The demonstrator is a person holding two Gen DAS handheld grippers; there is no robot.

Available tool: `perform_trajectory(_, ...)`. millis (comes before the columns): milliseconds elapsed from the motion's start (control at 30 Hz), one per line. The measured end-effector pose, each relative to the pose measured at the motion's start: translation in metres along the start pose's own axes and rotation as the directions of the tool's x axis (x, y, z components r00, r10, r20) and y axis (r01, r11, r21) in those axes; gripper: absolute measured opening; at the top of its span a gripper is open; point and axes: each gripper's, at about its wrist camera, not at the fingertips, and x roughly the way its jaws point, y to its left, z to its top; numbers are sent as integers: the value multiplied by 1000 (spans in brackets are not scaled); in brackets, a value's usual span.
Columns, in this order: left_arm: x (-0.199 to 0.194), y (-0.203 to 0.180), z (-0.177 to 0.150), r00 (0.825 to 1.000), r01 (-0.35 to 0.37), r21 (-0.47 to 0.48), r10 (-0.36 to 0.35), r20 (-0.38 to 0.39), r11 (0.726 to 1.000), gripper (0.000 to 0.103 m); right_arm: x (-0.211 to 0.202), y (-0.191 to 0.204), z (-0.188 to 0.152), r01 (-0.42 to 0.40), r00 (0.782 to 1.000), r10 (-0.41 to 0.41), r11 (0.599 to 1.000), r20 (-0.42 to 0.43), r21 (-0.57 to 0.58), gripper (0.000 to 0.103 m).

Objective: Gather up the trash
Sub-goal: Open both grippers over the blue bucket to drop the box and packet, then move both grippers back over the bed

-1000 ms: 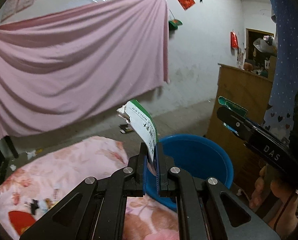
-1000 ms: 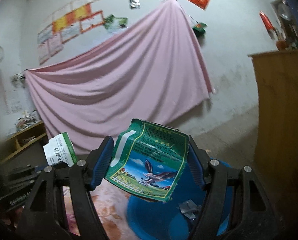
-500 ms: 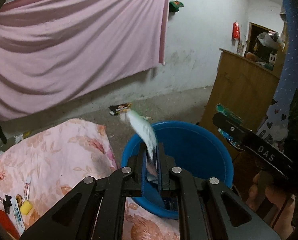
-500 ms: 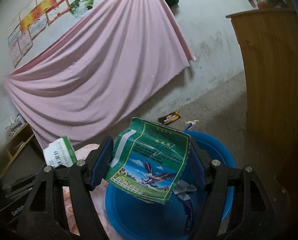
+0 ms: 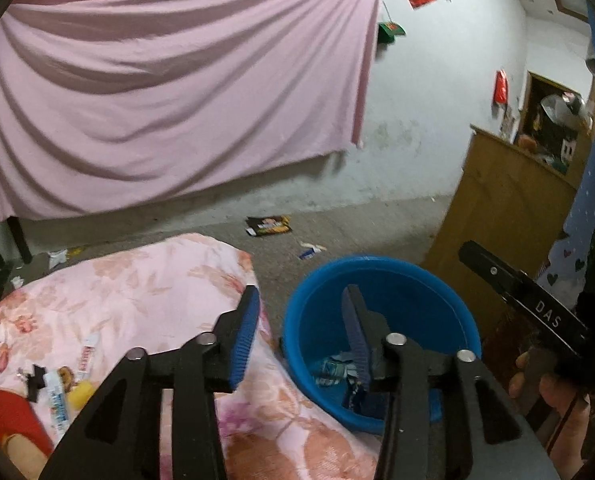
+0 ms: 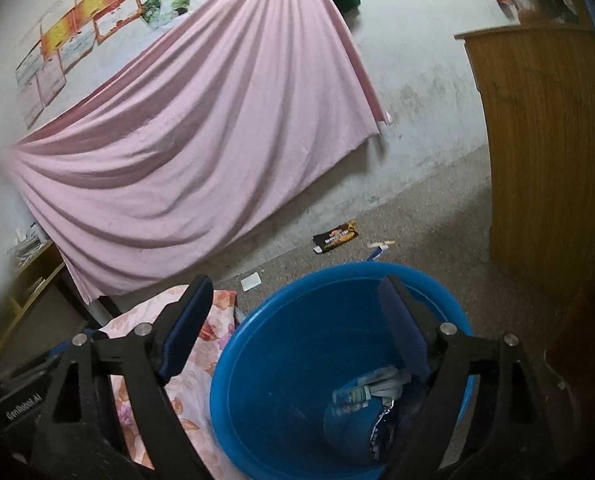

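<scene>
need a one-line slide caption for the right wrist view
Right gripper opening with nothing between its jaws above the blue bucket, discarded wrappers lying at its bottom.

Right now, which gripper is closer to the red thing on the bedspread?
Left. The left gripper hangs over the bedspread's edge, the red thing down to its left. The right gripper is over the tub.

Wrappers [image 6: 371, 390] in basin [image 6: 257, 344] beside quilt [image 5: 137, 292]
</scene>
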Motion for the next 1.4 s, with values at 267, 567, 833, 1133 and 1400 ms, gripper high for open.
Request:
perform_trajectory(267,-47,30,6,990,-95,-63,100,95,994,46,-19,33,5,-36,994,45,994,98,-99,103)
perform_trajectory(567,-109,72,-3,934,-241,-160,273,229,957,94,-45,82,2,-101,964,141,978,224,-181,103)
perform_trajectory(833,-153,110,-29,877,-315,-235,377,298,920,98,-52,129,-11,-143,943,215,951,256,-274,103)
perform_trajectory(1133,-187,143,-65,821,-391,-289,473,319,874,98,-58,179,-36,-206,914,316,902,255,-380,103)
perform_trajectory(1400,-200,169,-91,812,-417,-328,510,286,848,98,-58,221,-66,-220,905,372,825,207,-521,103)
